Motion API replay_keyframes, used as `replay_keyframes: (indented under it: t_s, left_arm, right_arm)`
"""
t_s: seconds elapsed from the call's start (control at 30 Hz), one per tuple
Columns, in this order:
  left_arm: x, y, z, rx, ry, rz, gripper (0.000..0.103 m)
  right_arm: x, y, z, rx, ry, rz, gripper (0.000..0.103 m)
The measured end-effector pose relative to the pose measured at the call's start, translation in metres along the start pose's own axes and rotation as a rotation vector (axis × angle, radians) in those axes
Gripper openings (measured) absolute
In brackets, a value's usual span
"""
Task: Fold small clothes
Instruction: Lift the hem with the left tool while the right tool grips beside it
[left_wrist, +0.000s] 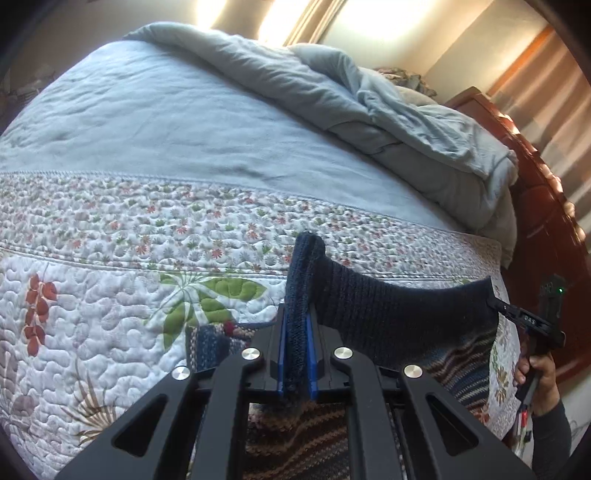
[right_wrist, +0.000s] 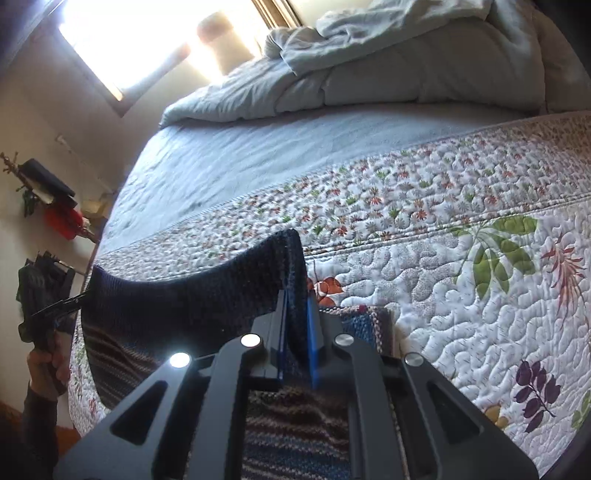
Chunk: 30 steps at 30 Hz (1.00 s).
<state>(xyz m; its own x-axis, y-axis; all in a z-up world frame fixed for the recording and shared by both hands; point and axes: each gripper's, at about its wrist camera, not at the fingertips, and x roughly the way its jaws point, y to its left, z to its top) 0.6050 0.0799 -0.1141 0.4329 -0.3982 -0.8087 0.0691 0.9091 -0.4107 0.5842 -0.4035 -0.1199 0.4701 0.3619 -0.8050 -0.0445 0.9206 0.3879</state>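
Navy knit hem of the striped sweater (left_wrist: 388, 310) is pinched at both ends: my left gripper (left_wrist: 295, 325) is clamped on one corner, my right gripper (right_wrist: 295, 317) on the other, blue pads pressed into the wool. I see the dark edge lifted and stretched between them, while the striped body lies on the near edge of the floral quilt (left_wrist: 110, 295).

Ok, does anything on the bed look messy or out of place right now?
Only the grey comforter, bunched in a rumpled heap at the far end of the bed instead of spread flat. The floral quilt lies smooth, and the striped knit garment hangs evenly between the left gripper and right gripper.
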Motion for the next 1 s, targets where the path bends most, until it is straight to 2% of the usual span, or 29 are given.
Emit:
replay_keyframes:
  t_s: [0.1,0.23,0.37,0.57,0.87,0.93,1.0]
  left_arm:
    - [0.039,0.012,-0.007,-0.036,0.053,0.046,0.009]
    - [0.076,0.031,-0.019,-0.081,0.118,0.106,0.009]
    - [0.075,0.036,-0.019,-0.104,0.107,0.092,0.009]
    - [0.06,0.034,0.0,-0.1,0.061,0.071,0.009]
    - [0.104,0.057,-0.012,-0.139,0.132,0.1,0.009]
    - [0.109,0.061,-0.015,-0.149,0.142,0.096,0.009]
    - [0.112,0.064,-0.017,-0.171,0.163,0.076,0.011]
  right_arm:
    - [0.034,-0.005,-0.002,0.015,0.048,-0.047,0.008]
    - [0.059,-0.011,-0.007,0.033,0.077,-0.085,0.008]
    - [0.06,-0.013,-0.006,0.04,0.059,-0.089,0.008]
    - [0.062,-0.013,0.006,0.052,0.019,-0.085,0.008]
    - [0.09,-0.027,0.003,0.093,0.054,-0.116,0.008]
    - [0.095,-0.031,0.0,0.112,0.062,-0.108,0.008]
    - [0.103,-0.036,-0.005,0.138,0.106,-0.082,0.01]
